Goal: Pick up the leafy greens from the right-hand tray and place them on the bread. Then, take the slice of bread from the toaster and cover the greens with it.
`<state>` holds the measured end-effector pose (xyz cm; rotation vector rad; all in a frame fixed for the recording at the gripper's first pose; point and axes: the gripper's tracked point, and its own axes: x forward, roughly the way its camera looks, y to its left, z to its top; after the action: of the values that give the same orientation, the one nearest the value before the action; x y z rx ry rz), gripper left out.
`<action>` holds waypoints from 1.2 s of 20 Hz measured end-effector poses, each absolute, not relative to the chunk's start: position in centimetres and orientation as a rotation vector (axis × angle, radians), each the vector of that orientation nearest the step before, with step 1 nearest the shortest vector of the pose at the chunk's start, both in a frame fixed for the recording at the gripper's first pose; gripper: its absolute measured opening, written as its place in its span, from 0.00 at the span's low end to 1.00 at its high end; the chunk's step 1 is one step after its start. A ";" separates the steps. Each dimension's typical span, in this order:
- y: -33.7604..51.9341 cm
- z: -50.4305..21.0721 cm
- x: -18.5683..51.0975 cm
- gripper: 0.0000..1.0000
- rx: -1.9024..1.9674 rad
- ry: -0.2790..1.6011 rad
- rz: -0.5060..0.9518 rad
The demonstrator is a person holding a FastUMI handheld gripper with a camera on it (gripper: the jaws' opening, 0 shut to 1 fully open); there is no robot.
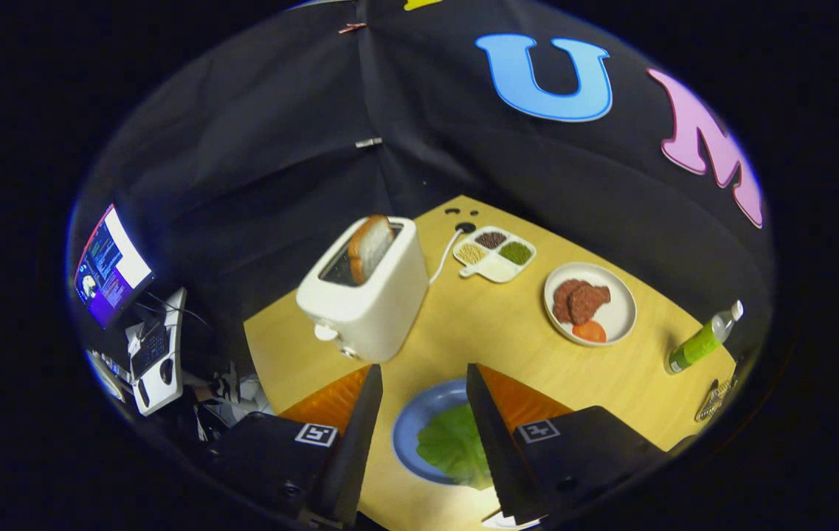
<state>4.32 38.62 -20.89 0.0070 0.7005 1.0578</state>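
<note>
A leafy green (pixel 454 445) lies on a blue plate (pixel 413 420) on the wooden table, directly below and between my fingers. The bread under the leaf is hidden. My gripper (pixel 423 380) hangs above the plate, open, with nothing between its fingers. Beyond the fingers to the left stands a white toaster (pixel 367 295) with a slice of bread (pixel 370 247) sticking up out of its slot.
A white plate (pixel 615 317) with meat patties and a tomato slice sits ahead to the right. Behind it is a divided white dish (pixel 494 254) of grains. A green-labelled bottle (pixel 701 339) lies at the table's right edge. A monitor (pixel 111 267) and keyboard stand off the table, left.
</note>
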 end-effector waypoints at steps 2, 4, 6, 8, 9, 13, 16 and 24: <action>41.4 -18.8 5.1 0.73 0.011 0.656 1.069; 44.2 -17.8 5.6 0.73 0.001 0.631 1.077; 46.8 -17.6 6.0 0.73 -0.019 0.623 1.075; 49.3 -17.7 6.6 0.73 -0.028 0.625 1.062; 50.5 -17.8 6.5 0.73 -0.025 0.630 1.065; 54.4 -19.4 7.4 0.73 -0.056 0.661 1.052; 56.2 -21.0 8.1 0.69 -0.084 0.688 1.033; 59.2 -23.8 9.9 0.69 -0.133 0.755 0.959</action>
<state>9.93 59.24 -23.75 -0.1328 0.7547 0.9586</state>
